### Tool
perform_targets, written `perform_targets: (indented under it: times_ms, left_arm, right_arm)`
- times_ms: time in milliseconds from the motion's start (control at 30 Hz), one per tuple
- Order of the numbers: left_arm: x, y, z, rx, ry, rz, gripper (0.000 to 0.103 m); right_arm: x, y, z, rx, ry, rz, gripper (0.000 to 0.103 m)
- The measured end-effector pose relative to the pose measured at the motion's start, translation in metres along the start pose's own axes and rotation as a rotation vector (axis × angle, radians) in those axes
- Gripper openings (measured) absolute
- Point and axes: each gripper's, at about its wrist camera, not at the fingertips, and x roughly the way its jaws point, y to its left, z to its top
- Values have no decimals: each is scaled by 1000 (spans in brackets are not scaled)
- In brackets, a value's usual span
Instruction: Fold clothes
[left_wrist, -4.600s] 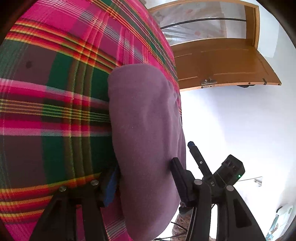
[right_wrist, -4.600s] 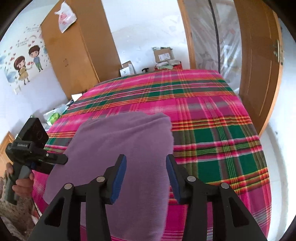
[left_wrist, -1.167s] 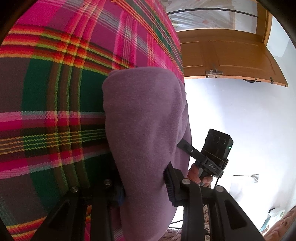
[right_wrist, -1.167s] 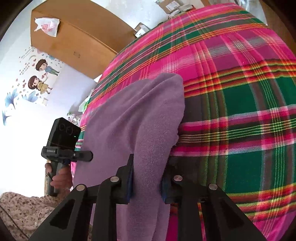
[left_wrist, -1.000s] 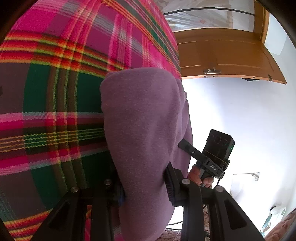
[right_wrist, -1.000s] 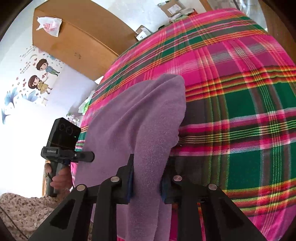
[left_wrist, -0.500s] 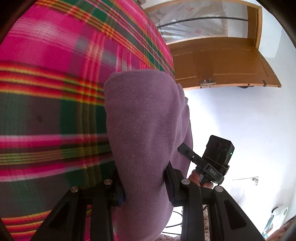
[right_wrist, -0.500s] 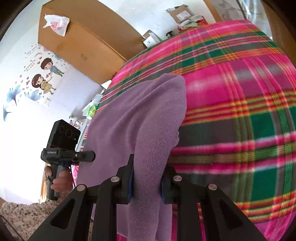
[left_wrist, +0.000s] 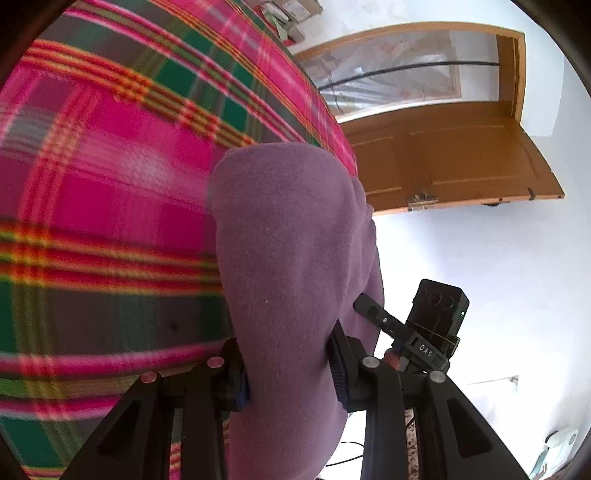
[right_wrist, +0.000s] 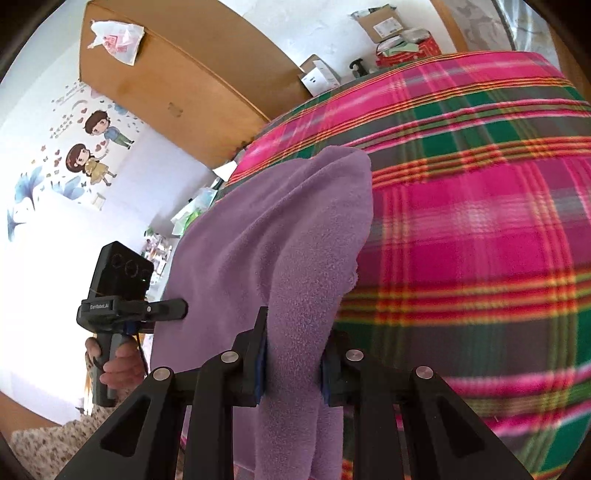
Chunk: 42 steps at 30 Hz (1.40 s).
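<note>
A purple fleece garment (left_wrist: 288, 236) is stretched between both grippers above the plaid bed. My left gripper (left_wrist: 290, 363) is shut on one thick bunched edge of it, the cloth filling the gap between the pads. My right gripper (right_wrist: 291, 363) is shut on the other edge of the purple fleece garment (right_wrist: 280, 236), which hangs in folds over the jaws. In the left wrist view the right gripper (left_wrist: 373, 314) shows past the cloth at lower right. In the right wrist view the left gripper (right_wrist: 166, 308) shows at left, held by a hand (right_wrist: 122, 365).
The bed, under a pink, green and red plaid cover (right_wrist: 480, 221), fills most of both views. A wooden door (left_wrist: 454, 162) stands open beyond the bed. A wooden wardrobe (right_wrist: 177, 74) and cardboard boxes (right_wrist: 384, 22) lie past the far edge.
Both grippers have carried the fleece forward and slightly up over the bed; more of the far bed, door and wardrobe shows. Both grips hold unchanged.
</note>
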Motion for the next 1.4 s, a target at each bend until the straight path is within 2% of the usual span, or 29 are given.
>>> perform_targets:
  times_ms: [333,533,700,833,1133,1400]
  left_arm:
    - [4,-2,33,-24,-72,28,35]
    - [-46,32,65,-14,-101,58,35]
    - [-50,41,107,-18,-115,94,35]
    - [-111,95,151,-27,-120,105,35]
    - [-103,123,201,-51,-126,155,36]
    - [-88,147,248,-66,-109,176,36]
  right_arm:
    - [39,23,36,-32,26,9,22]
    - [61,37,56,-46,24,22,22]
    - [80,44,70,-48,24,21,22]
    - [99,46,81,-37,27,25,22]
    - [140,51,108,-33,26,18,22]
    - [166,51,124,-62,12,-30,23]
